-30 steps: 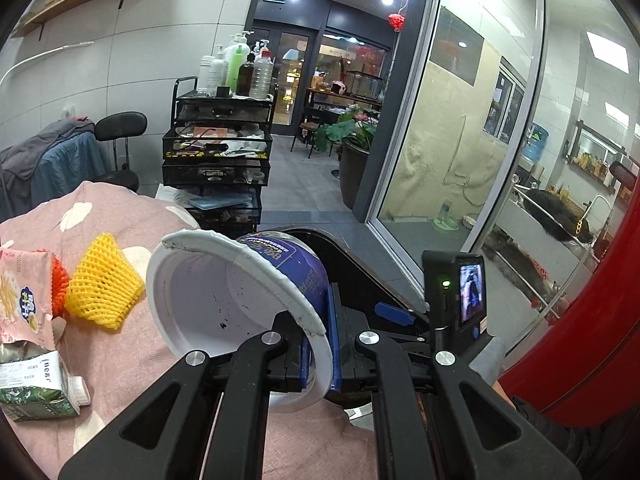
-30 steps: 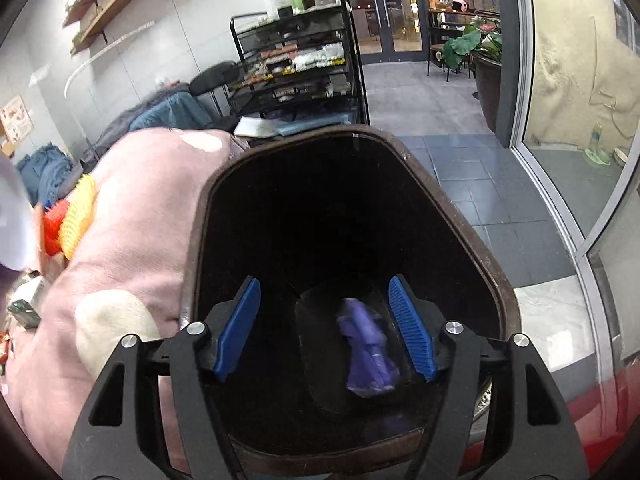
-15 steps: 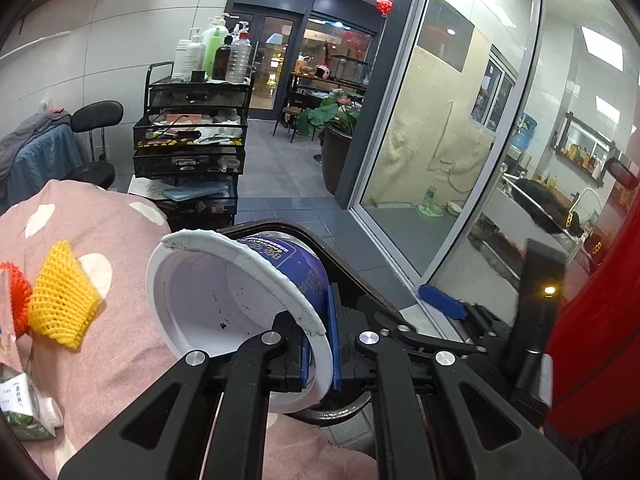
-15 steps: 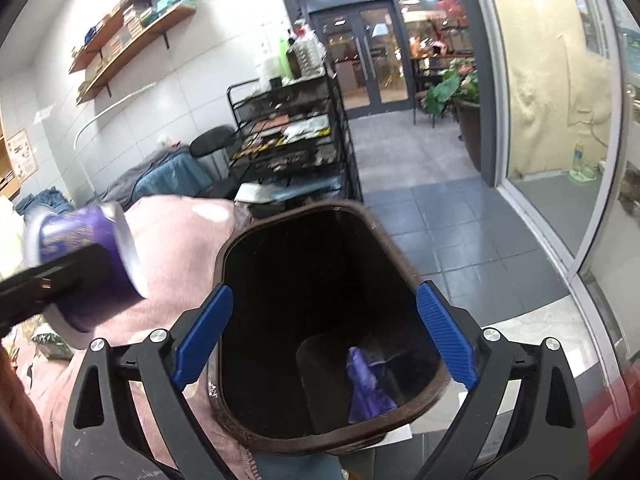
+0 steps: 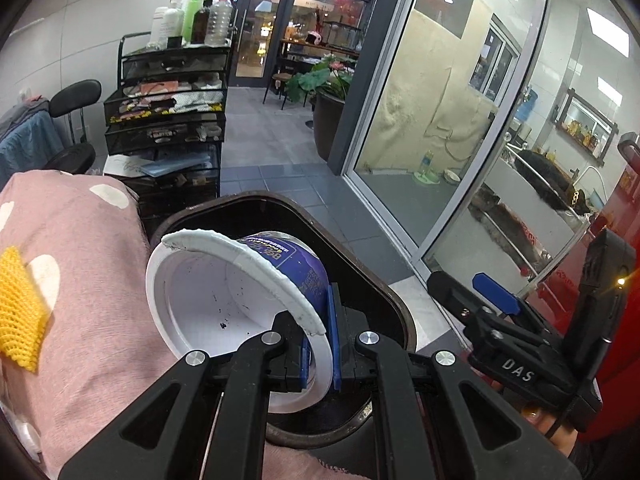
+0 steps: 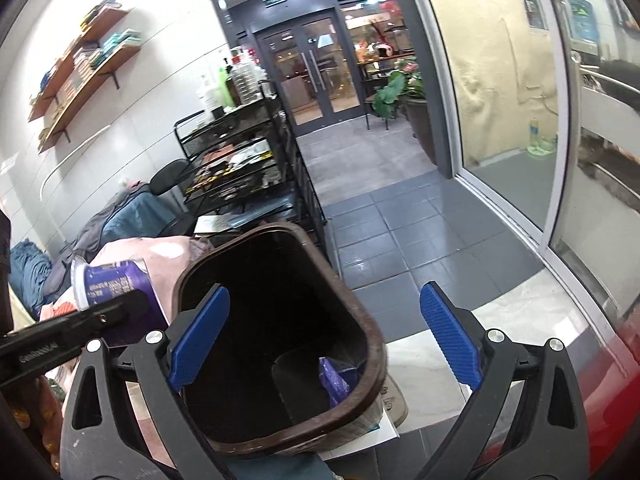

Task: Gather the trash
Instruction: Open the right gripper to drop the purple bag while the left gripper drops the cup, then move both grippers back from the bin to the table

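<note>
Left claw (image 5: pixel 320 354) clamped on the rim of the empty cup (image 5: pixel 224 300): one blue pad inside the wall, one outside. Rim pinch makes sense, since the cup body looks too wide to span. Cup lies tipped on its side, mouth facing back at the camera, purple base pointing forward.

Cup sits over the near-left edge of the bin (image 5: pixel 384 292), partly above the dark opening, partly above the pink cloth (image 5: pixel 88 280) beside it. My read: not centred yet; letting go here could bounce it off the rim onto the cloth. Push further over the opening before releasing.

Right claw (image 6: pixel 322 338) has its jaws wide apart, holding nothing, hovering above the bin's right side. It's clear of the drop path. A purple wrapper (image 6: pixel 334 380) already lies at the bin bottom.

Yellow foam net (image 5: pixel 18 312) on the cloth near its left edge, well apart from both claws. Probably next pickup.
</note>
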